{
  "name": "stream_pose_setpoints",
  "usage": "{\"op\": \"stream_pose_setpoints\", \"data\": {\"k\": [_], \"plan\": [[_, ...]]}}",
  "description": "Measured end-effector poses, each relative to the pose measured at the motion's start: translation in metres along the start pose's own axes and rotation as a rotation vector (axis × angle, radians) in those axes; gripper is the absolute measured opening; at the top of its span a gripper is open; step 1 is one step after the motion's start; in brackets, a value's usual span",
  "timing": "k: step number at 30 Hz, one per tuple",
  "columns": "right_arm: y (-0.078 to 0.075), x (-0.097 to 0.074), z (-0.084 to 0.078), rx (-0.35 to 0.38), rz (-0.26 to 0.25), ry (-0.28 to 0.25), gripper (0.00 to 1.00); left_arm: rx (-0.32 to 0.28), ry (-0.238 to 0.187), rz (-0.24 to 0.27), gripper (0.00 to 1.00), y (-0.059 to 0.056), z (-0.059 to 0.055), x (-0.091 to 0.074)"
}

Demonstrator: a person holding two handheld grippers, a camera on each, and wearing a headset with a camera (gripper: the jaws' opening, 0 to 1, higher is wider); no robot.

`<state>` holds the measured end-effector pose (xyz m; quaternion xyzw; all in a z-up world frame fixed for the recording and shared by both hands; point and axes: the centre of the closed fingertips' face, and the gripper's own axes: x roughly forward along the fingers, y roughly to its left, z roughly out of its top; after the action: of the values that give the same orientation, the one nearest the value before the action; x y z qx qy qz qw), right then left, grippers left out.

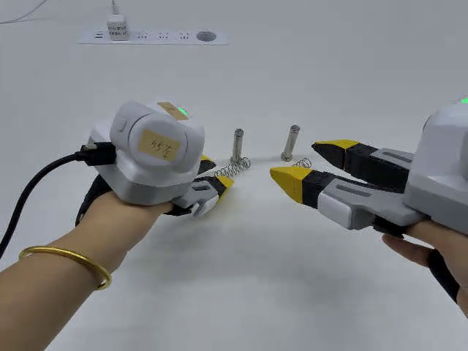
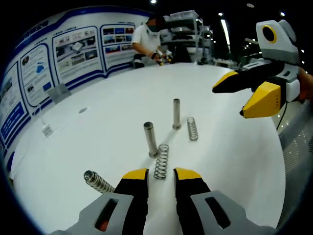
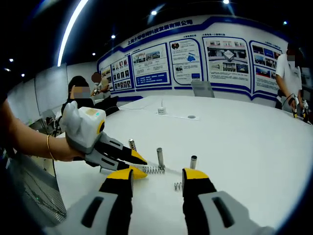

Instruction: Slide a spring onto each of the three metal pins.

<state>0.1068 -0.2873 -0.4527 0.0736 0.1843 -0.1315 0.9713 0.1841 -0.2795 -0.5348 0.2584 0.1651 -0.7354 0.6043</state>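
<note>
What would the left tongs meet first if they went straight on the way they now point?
Most likely the loose spring lying just ahead of the left tongs; a bare pin stands beyond it.

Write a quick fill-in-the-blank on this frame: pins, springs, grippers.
1. ___ springs lie loose on the table.
2. The pin left of the left gripper already carries a ___.
3. The right gripper holds its fingers ___.
Missing: two; spring; open

Two bare pins (image 2: 150, 139) stand upright beside loose springs (image 2: 161, 161); third pin (image 2: 98, 181) wears one.
</note>
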Motion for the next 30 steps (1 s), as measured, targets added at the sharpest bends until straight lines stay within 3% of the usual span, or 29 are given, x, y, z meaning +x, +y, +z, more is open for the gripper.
{"op": "stream_pose_setpoints", "data": {"k": [13,24,30], "plan": [[-0.002,0.001,-0.004,0.025,-0.008,0.007,0.41,-0.023,0.006,-0.021,0.12,-0.002,-0.002,0.002],[-0.001,0.001,-0.007,0.05,-0.014,0.017,0.41,0.028,0.028,-0.056,0.1,-0.012,-0.004,-0.001],[-0.001,0.0,-0.006,0.07,-0.013,0.014,0.41,0.014,0.031,-0.054,0.1,-0.013,-0.005,-0.005]]}}
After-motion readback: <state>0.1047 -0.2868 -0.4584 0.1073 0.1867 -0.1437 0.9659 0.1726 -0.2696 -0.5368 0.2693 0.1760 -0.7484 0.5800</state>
